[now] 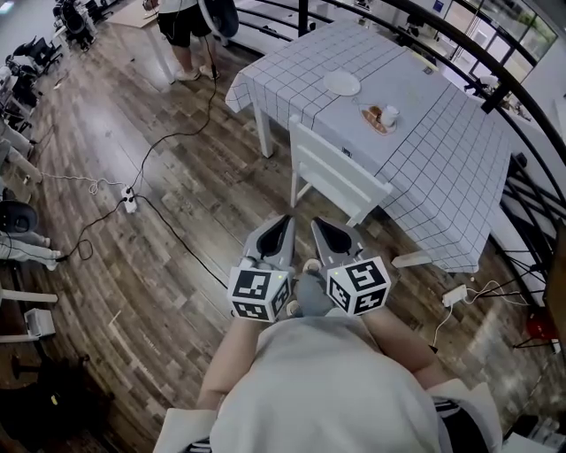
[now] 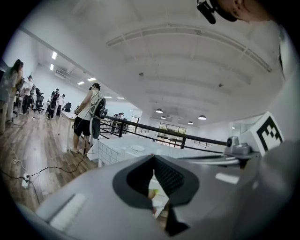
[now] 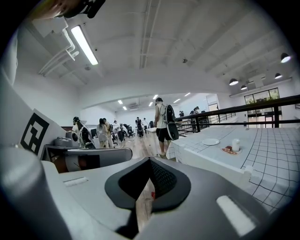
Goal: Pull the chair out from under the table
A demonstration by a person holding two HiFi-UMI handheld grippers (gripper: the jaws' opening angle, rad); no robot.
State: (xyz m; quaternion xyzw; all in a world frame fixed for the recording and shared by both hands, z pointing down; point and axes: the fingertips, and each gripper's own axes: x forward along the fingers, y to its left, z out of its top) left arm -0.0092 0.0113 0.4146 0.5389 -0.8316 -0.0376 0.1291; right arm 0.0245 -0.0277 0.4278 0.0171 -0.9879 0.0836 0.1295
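Just beyond both grippers, the white chair sits tucked under the checked table, not pulled yet. The left gripper and right gripper have their fingers pressed together, empty. Looks like the approach step; next they'd need to spread and clamp the backrest.

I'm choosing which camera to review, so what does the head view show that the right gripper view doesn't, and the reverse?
Only the head view: the white chair down to its legs, and the power strip lying behind it. Only the right gripper view: the ceiling light and a group of people far down the room. Both: the checked table, its white plate, the cup and a standing person.
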